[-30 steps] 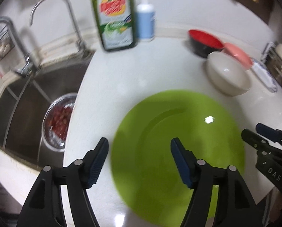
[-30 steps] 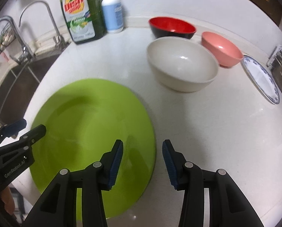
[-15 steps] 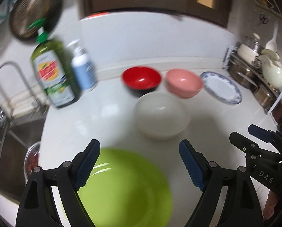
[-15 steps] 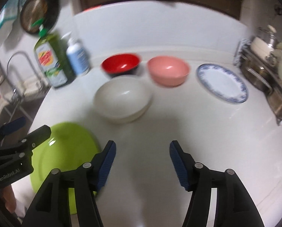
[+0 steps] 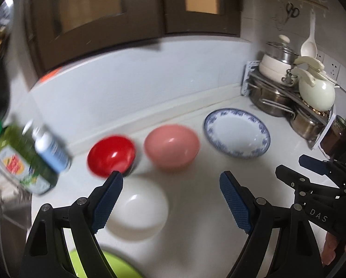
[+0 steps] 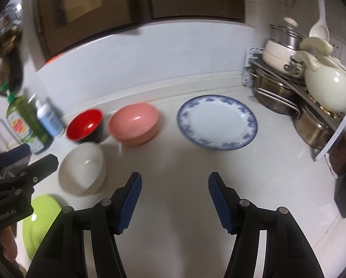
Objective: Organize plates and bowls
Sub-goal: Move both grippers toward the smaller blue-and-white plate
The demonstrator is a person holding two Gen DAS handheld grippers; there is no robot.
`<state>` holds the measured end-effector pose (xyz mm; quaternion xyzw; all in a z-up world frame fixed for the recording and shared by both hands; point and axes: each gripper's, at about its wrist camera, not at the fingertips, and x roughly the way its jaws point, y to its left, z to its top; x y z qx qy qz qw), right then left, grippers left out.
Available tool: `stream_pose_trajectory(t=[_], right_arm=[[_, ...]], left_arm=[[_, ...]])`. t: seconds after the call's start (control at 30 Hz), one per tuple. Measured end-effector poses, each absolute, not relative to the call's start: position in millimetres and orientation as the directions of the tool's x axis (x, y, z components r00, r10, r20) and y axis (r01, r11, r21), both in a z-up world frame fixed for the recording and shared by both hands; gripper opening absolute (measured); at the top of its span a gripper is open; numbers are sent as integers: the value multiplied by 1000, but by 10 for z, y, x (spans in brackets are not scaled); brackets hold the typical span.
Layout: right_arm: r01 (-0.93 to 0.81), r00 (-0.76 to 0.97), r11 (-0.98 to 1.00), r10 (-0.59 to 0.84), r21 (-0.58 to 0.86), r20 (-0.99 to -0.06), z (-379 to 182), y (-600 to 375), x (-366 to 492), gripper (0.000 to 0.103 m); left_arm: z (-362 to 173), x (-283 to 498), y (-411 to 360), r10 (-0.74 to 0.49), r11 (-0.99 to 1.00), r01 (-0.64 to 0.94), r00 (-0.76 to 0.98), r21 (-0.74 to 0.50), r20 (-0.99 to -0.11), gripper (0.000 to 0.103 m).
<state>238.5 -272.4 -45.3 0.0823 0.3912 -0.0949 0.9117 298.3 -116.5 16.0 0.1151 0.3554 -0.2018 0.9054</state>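
Both grippers have lifted away from the green plate (image 6: 42, 217), which a second ago filled each view; it now lies at the near left corner of the counter (image 6: 173, 157), only its edge showing. Past it, toward the wall, sits the white bowl (image 6: 82, 168), and behind that the red bowl (image 6: 84, 125) and pink bowl (image 6: 134, 122) stand side by side, close together. A blue-rimmed plate (image 6: 217, 125) lies flat to their right, apart from the pink bowl.

Each gripper is empty. The left gripper (image 5: 170, 199) has its jaws spread wide above the white bowl's right side and the bare counter. The right gripper (image 6: 174, 199) is spread less widely over bare counter, in front of the blue-rimmed plate. Both sets of jaws opened further within the last second, with nothing between them, likely readying for the next dish.

Bowls and plates remain unstacked, so sorting seems barely begun. Soap bottles (image 6: 33, 125) stand at far left; a pot rack (image 6: 300, 88) fills the right corner.
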Motion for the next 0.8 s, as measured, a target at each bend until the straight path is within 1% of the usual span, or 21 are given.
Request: stream_pose_trajectory(t=[0.2, 0.4, 0.63, 0.8], right_arm=[[297, 675, 953, -164, 62, -719, -375, -3167, 2620, 61], [358, 662, 932, -209, 59, -719, -358, -3605, 2881, 61], [423, 598, 903, -214, 78, -772, -515, -4087, 3347, 61], [463, 540, 884, -217, 72, -813, -712, -4334, 3657, 61]], left_arm=[[201, 3365, -1646, -315, 851, 517, 643, 91, -698, 86], [66, 3839, -2084, -322, 818, 567, 592, 98, -739, 86], [-269, 4440, -2545, -306, 794, 604, 498, 72, -811, 85], [-554, 4759, -2786, -282, 780, 622, 437, 61, -854, 81]])
